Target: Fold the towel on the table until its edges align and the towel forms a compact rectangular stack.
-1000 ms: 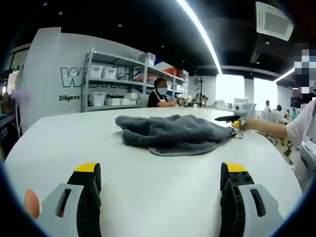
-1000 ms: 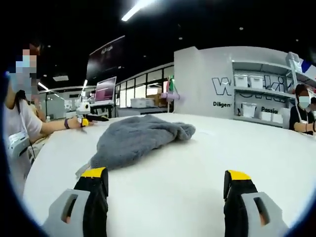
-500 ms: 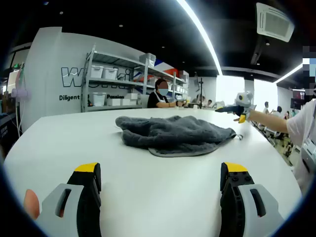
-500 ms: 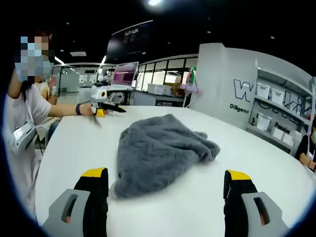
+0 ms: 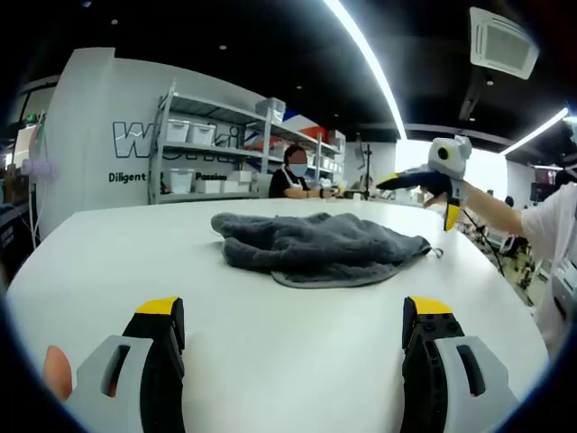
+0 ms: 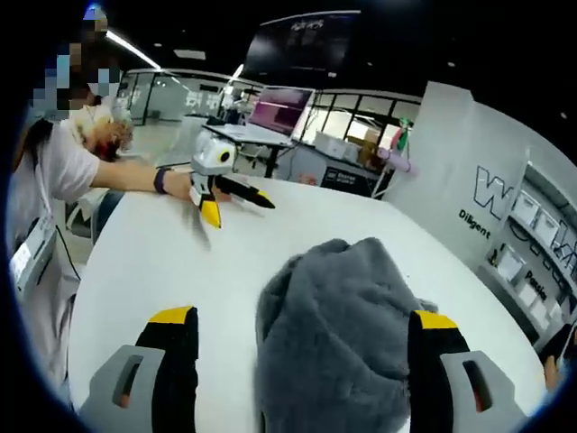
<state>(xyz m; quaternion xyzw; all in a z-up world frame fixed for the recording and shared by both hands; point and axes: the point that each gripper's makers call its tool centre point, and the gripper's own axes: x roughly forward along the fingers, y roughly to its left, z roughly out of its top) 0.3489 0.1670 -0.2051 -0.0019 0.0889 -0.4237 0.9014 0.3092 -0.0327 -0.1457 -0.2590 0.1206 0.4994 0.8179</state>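
Left tongs [image 5: 293, 325] spread wide, nothing between the yellow-tipped jaws, low over the white desk [image 5: 108, 262]. Ahead of them, well apart, a grey towel [image 5: 315, 245] lying crumpled in a loose heap on the desk, one flat hem showing along its near edge, one corner trailing toward the right. Above that corner, the right tongs [image 5: 442, 185] held up in the air by a person's outstretched arm, clear of the cloth.

Right tongs [image 6: 302, 329] likewise parted wide and gripping nothing, looking down on the same towel [image 6: 347, 343], bunched and rumpled between and just beyond the two jaws; whether the jaws touch the cloth, cannot tell. Further out in the right gripper view, the left tongs [image 6: 221, 185] near the far desk edge [image 6: 117, 298], in a person's hand with a dark wristband, jaws apart, away from the towel.

Beyond the desk in the left gripper view, metal shelving [image 5: 212, 144] with white bins against a lettered wall, and a seated person [image 5: 293, 171] behind the far edge.
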